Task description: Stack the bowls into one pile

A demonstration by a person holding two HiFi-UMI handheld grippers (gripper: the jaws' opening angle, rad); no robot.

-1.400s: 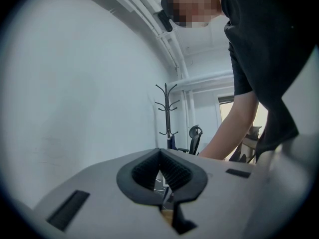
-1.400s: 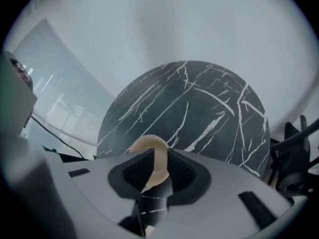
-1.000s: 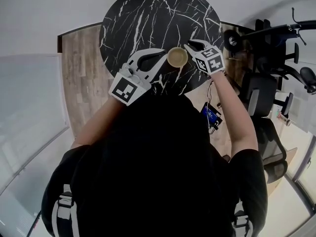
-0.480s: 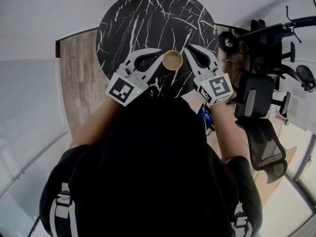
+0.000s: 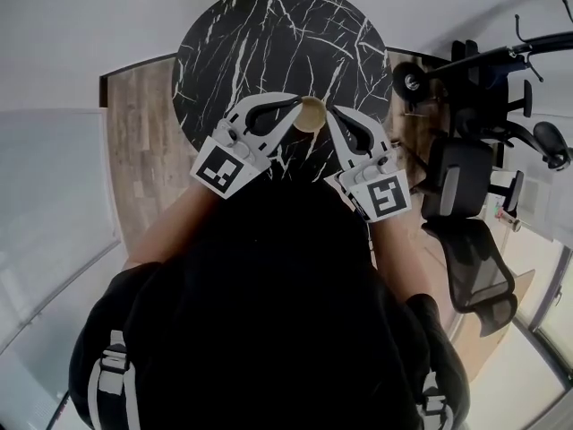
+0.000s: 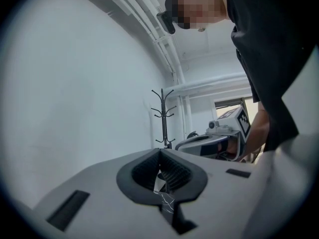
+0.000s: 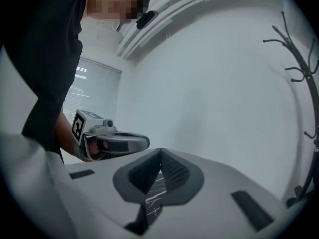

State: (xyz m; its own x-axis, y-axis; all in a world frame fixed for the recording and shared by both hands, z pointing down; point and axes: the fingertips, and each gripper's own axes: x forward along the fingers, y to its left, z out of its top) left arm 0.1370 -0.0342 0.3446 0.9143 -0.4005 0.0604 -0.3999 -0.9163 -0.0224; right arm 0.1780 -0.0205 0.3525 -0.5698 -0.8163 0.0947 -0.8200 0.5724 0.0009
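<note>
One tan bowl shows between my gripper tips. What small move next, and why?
Probably draw both grippers back slightly to see the bowl whole: the left gripper and right gripper are shut and empty, their tips partly hide it, and no other bowl shows on the table.

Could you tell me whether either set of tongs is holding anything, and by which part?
Nothing is held: left tongs and right tongs are both shut and empty; the bowl sits on the table.

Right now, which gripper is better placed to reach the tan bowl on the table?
Probably left: in the head view the left gripper overlaps the bowl, while the right gripper lies beside it. Both are shut, empty.
</note>
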